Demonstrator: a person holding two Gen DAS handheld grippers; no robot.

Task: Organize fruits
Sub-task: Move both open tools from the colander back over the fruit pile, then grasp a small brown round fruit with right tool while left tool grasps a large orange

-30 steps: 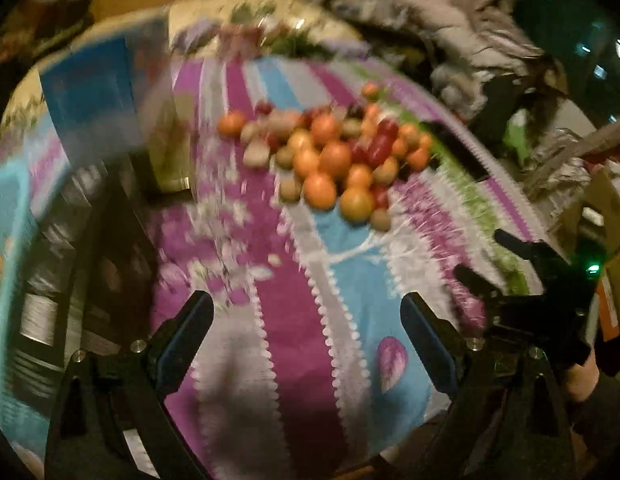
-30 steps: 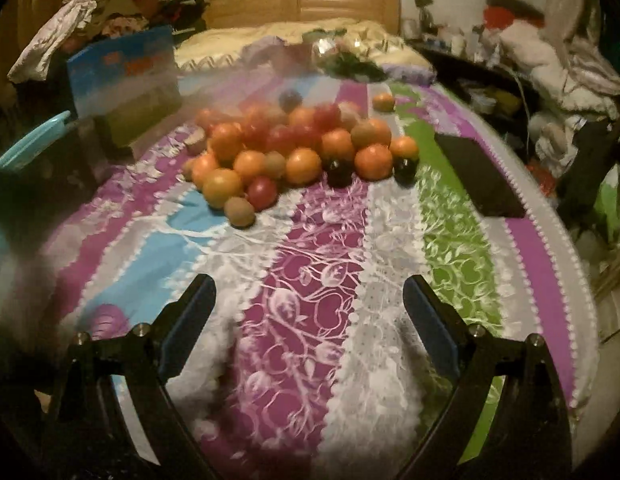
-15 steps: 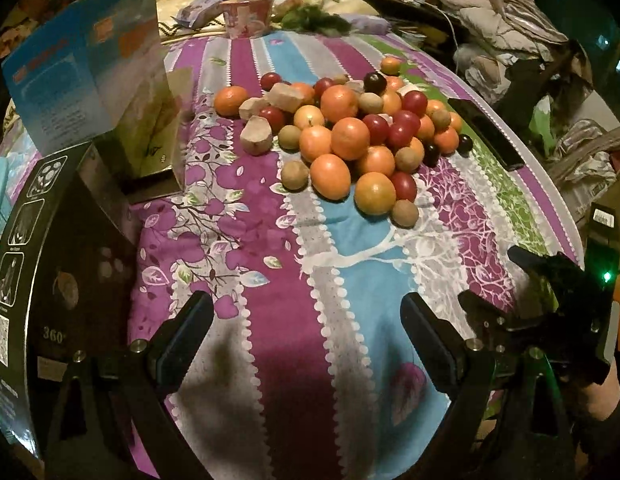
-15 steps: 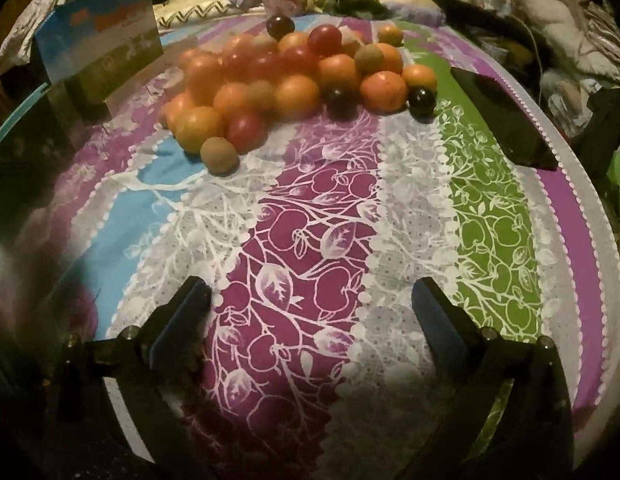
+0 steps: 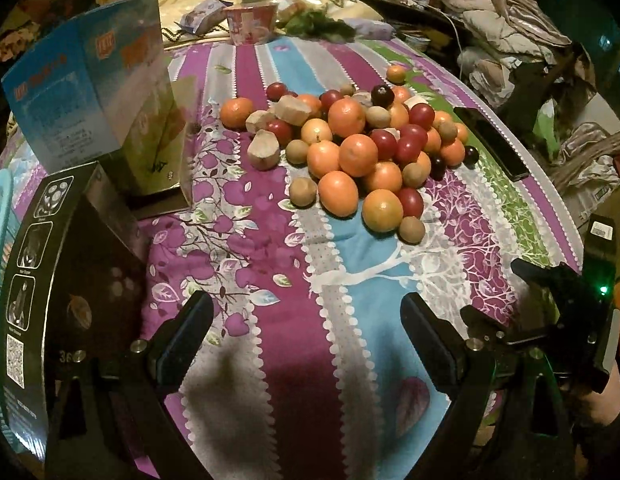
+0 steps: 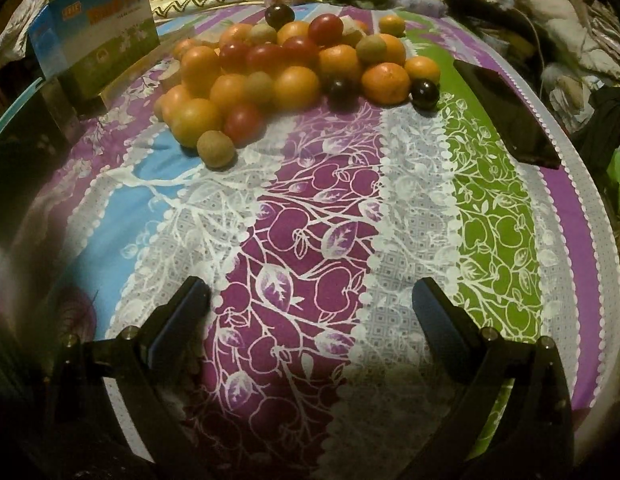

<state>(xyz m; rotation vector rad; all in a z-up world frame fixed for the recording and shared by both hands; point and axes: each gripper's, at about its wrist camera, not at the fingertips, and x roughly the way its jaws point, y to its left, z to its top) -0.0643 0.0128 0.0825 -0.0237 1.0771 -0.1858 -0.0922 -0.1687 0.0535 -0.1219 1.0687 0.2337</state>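
Hovering fingers [image 6: 310, 300] (spread wide), fruit pile [image 6: 294, 72] ahead

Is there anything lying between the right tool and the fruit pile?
Nothing visible. Only bare patterned bedspread lies between the open right tool and the fruit pile. The dark phone lies off to the right, clear of that path.
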